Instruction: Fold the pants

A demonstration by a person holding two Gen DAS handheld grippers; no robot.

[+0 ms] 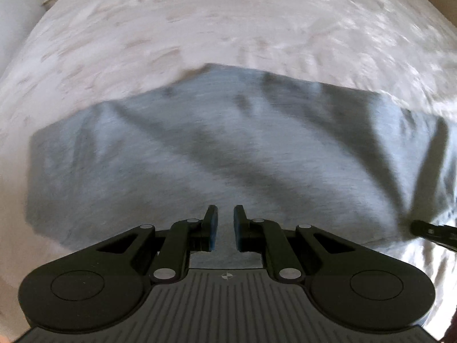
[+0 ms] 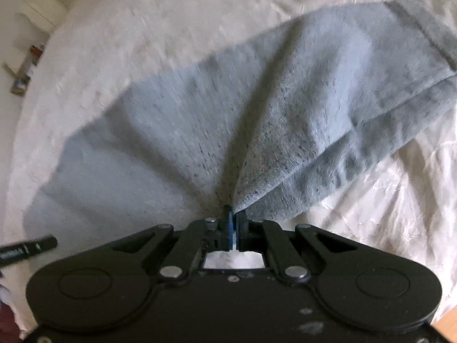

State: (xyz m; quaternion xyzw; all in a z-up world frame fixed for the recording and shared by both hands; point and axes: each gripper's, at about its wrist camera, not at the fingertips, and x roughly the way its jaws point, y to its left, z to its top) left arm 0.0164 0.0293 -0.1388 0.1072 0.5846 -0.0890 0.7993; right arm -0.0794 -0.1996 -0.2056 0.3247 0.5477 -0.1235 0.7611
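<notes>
White, wrinkled bed sheet [image 2: 148, 28] covers the whole surface. White carved furniture piece [image 2: 40, 3] at far left corner. Small cluttered items [image 2: 22, 71] beside the bed, too blurred to identify.

Matt grey knit pants [image 2: 200, 120]; crinkled white sheet [image 2: 385, 214].

No text was legible; white lettering on the left gripper [image 2: 27, 250], at the right wrist view's left edge, was too blurred.
</notes>
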